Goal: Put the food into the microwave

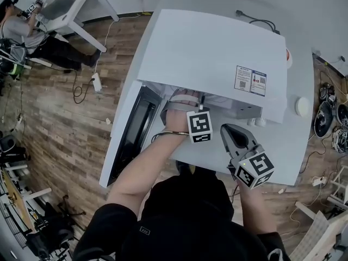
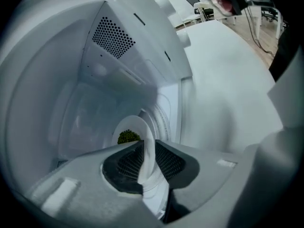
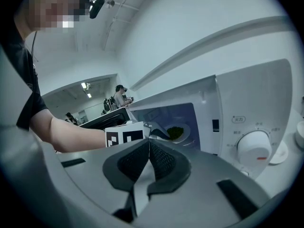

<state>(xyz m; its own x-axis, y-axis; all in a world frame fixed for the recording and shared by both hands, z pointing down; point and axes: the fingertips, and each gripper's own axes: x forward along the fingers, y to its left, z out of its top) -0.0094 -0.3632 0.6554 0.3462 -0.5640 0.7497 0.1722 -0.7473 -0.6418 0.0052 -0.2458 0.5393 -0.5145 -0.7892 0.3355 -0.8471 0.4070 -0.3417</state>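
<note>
The green food [image 2: 127, 137] lies on a white plate [image 2: 135, 126] inside the microwave [image 1: 212, 53] cavity. The left gripper [image 2: 145, 151] reaches in, its fingers [image 2: 167, 161] pinching the plate's rim. The right gripper [image 3: 148, 151] hovers just outside the microwave's front, fingers pressed together on nothing.

Microwave [image 1: 212, 53]: white shell and cavity; door [image 1: 132, 132] with dark glass; white knob [image 3: 254, 148] with a red mark.
Plate [image 2: 137, 126]: white.
Food [image 2: 127, 137]: dark green.
Left gripper [image 2: 145, 148], right gripper [image 3: 148, 144]: grey, with black gridded pads [image 3: 128, 163]; cubes [image 1: 199, 125] patterned in black-and-white squares.
Floor [image 1: 60, 124]: brown wood grain.
Sleeve [image 1: 109, 227]: black.
</note>
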